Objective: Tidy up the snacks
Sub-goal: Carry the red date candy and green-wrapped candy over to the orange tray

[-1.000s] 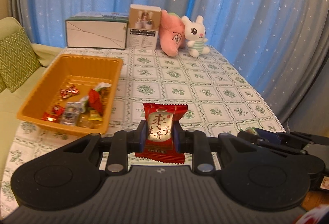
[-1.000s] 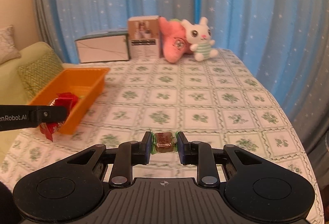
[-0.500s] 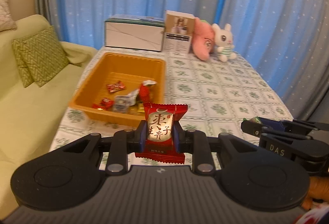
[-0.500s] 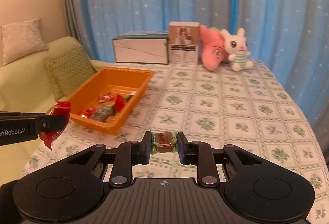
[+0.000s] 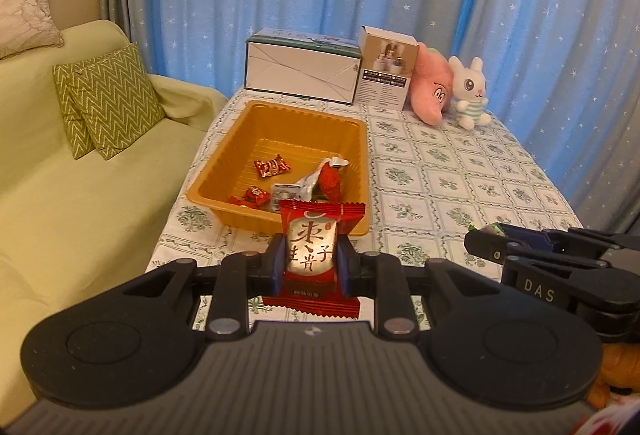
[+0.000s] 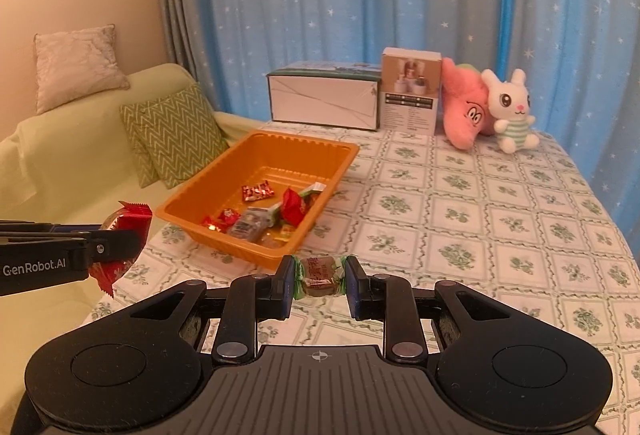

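Left tool (image 5: pixel 309 264): clamped on a red snack packet (image 5: pixel 316 255), pinched at its middle so the printed face stands upright and both crimped ends hang free.
Right tool (image 6: pixel 319 280): clamped on a small brown candy in a green wrapper (image 6: pixel 319 274), held crosswise by its twisted ends, probably the only firm purchase on so small a sweet.
Where the snacks are: both are in the air above the near part of the counter (image 6: pixel 472 219), short of the tray.
Orange tray (image 5: pixel 224 171): sits at the counter's left edge beside the sofa (image 5: pixel 60 203), open side up, with several wrapped sweets (image 5: pixel 272 166) gathered toward its near end; it looks like the collecting place.
Aim: both tools point toward the tray, which suggests two drops in one trip.
Far end: two boxes (image 6: pixel 324 97) and two plush toys (image 6: pixel 508 111) stand by the curtain, well apart from the tray.
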`<state>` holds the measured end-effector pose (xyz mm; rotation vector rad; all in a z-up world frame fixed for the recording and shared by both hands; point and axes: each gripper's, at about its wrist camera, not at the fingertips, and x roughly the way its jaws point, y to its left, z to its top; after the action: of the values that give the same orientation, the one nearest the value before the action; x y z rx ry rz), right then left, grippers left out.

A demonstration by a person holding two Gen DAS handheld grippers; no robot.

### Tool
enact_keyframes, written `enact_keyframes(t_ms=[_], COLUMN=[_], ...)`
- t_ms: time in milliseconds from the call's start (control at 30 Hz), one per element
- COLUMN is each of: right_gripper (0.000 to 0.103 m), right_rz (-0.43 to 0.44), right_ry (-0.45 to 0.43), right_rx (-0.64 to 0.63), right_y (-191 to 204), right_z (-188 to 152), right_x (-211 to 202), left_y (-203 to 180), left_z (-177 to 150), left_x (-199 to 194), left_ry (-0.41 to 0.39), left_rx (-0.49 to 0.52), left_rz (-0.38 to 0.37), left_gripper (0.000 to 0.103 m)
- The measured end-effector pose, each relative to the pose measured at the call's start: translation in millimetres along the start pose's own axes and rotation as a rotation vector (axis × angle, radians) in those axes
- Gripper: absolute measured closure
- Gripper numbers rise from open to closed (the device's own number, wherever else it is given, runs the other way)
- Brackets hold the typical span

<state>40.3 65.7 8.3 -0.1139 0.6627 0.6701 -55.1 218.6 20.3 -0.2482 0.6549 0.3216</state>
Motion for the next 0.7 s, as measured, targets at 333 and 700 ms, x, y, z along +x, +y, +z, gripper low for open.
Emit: enact_keyframes(t_ms=[333,700], right_gripper=[0.077,0.077], right_rz=[0.024,0.046], right_ry=[0.009,0.013], right_rx=[-0.014,-0.005], right_y=[10.7,16.6], right_z=[4.1,25.7], right_x=[13.0,46.3], left_y=[10.6,29.7], left_z=[2.6,22.9], left_x=[6.8,35.4], left_ry=[0.01,0.017], left_rx=[-0.01,-0.01], left_rz=[0.015,0.023], left_gripper=[0.08,0.08])
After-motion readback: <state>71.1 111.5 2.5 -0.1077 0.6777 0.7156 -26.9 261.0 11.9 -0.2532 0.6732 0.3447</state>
